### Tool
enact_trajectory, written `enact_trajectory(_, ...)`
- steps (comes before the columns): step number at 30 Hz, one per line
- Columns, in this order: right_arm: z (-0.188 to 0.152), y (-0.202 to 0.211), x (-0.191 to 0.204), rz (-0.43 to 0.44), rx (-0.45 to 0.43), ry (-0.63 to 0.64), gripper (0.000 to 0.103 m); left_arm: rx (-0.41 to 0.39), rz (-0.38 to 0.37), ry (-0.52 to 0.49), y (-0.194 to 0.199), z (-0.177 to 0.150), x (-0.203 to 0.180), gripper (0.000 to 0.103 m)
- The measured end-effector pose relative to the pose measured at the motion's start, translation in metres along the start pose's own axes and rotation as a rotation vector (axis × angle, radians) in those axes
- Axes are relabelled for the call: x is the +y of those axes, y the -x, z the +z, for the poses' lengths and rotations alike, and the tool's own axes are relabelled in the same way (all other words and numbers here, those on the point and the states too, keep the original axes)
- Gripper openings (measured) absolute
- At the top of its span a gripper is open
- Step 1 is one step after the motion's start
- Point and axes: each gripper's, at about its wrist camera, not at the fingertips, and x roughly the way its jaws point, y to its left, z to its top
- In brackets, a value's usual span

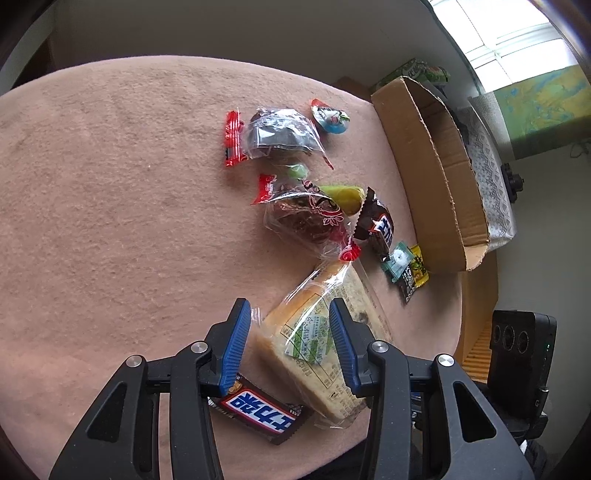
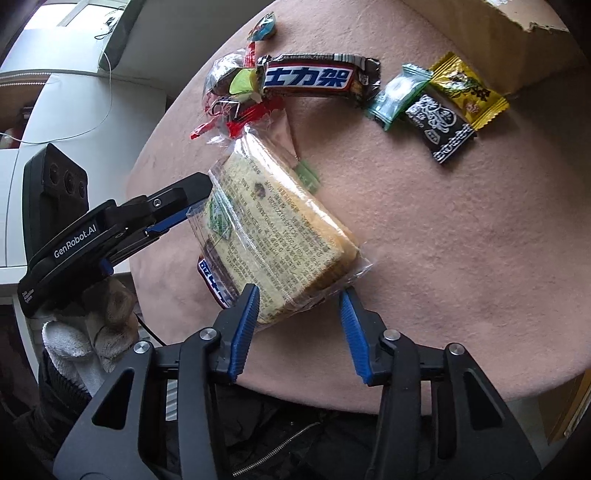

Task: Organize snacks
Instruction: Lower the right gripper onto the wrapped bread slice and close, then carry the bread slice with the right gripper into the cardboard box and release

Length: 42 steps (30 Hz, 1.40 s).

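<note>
A wrapped sandwich pack (image 1: 314, 332) (image 2: 280, 229) lies tilted on the pink tablecloth (image 1: 110, 184), its one end resting on a chocolate bar (image 1: 258, 410) (image 2: 210, 273). My left gripper (image 1: 288, 302) (image 2: 195, 199) is shut on the pack's far corner, one blue pad on each side. My right gripper (image 2: 299, 288) straddles the pack's near corner and both pads touch its wrapper. A second chocolate bar (image 2: 321, 79) (image 1: 380, 225) lies further back. Beside it are a green candy (image 2: 397, 96), a black one (image 2: 439, 125) and a yellow one (image 2: 465, 88).
An open cardboard box (image 1: 436, 177) (image 2: 517, 14) stands at the table's right edge. More wrapped snacks (image 1: 280, 133), a jelly cup (image 1: 330, 118) and a brown cake pack (image 1: 306, 214) lie mid-table. A gloved hand (image 2: 85, 332) holds the left gripper. The table's rounded edge runs close by.
</note>
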Motion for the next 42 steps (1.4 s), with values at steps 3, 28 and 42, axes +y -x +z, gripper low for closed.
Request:
enact_trajectory(3,0.005,-0.004,0.009,-0.019,-0.002,0.012,0.046,0.009,-0.013,-0.005,-0.003,0.000,-0.003,0.042)
enact_trajectory(28,0.023,0.063,0.050,-0.131,-0.171,0.153,0.042,-0.026,-0.015,-0.094,0.028,-0.021,-0.046,0.042)
enact_trajectory(42,0.057,0.145,0.030,-0.174,-0.333,0.168,0.042,-0.109,-0.097,-0.186,0.026,0.026,-0.116,0.042)
